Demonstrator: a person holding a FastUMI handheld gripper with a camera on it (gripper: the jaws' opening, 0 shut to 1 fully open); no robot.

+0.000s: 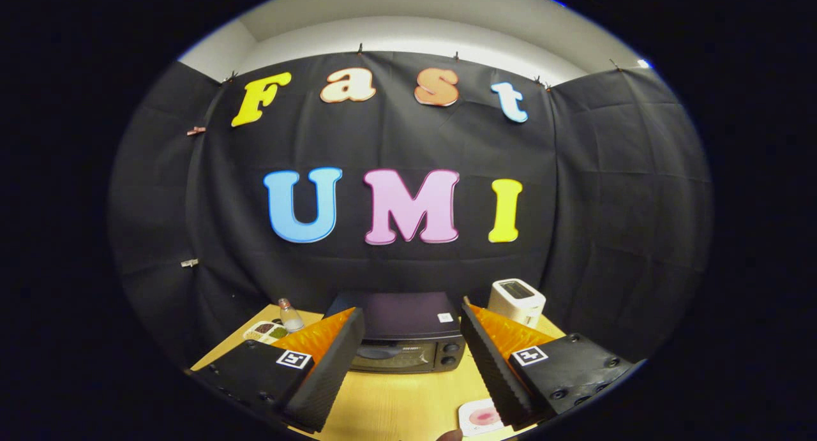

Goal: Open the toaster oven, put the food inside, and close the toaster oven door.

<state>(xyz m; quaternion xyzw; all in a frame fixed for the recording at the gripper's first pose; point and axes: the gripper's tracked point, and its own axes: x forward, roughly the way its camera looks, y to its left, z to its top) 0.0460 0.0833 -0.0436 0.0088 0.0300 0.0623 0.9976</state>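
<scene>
Staged recording booth with a kitchen set-up, black cloth wall pinned under a white ceiling, pale wooden tabletop, black toaster oven, white pop-up toaster, small glass bottle

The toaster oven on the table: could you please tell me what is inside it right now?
That cannot be told: the toaster oven has its door shut and the glass looks dark. The open claw frames it, holding nothing.

I see a light wooden table, and the toaster oven stands on it with its door closed. To the right of the oven stands a white toaster, to the left a small bottle beside a tray with compartments. Near the front edge lies a white plate with pink food.
</scene>
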